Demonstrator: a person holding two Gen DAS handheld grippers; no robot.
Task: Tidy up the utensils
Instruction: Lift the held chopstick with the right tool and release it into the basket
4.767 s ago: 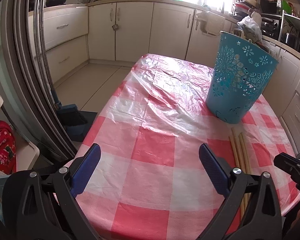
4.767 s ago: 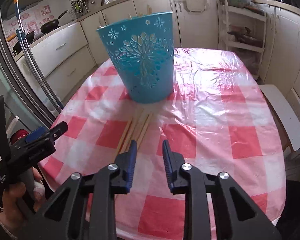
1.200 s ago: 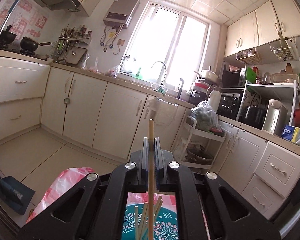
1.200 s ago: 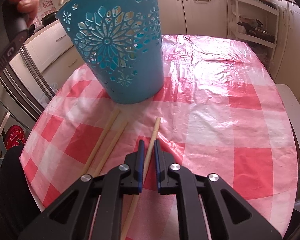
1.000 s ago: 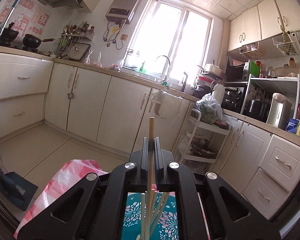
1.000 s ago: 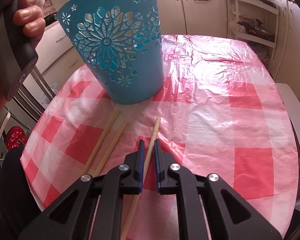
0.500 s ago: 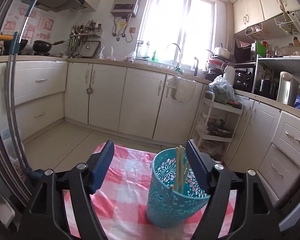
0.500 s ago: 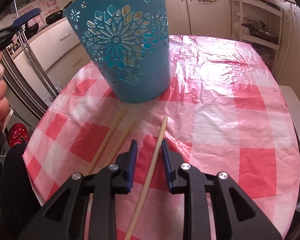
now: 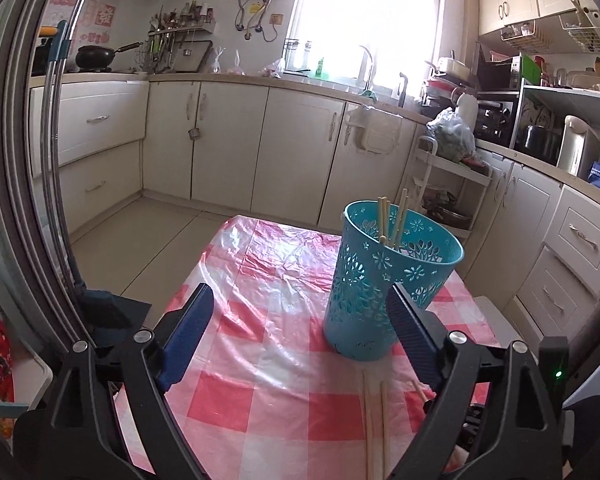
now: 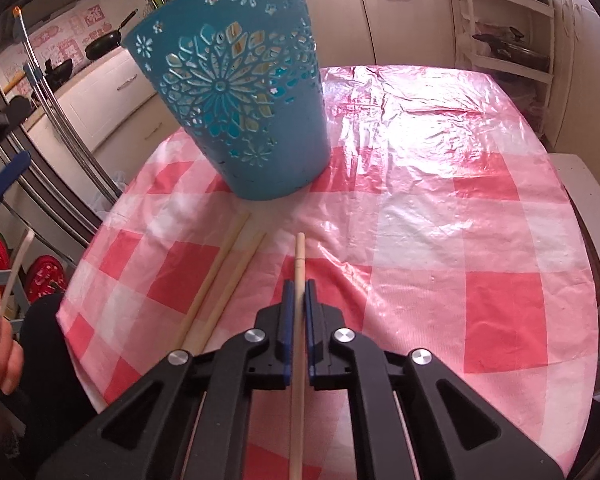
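Left wrist: chopsticks (image 9: 388, 218) inside basket (image 9: 364, 300)

The chopstick (image 10: 299, 268) between my right fingers (image 10: 287, 320) runs off the bottom edge. In the basket (image 9: 364, 288), the chopsticks' (image 9: 384, 220) lower ends are hidden. The loose pair (image 9: 374, 428) is cut off below.
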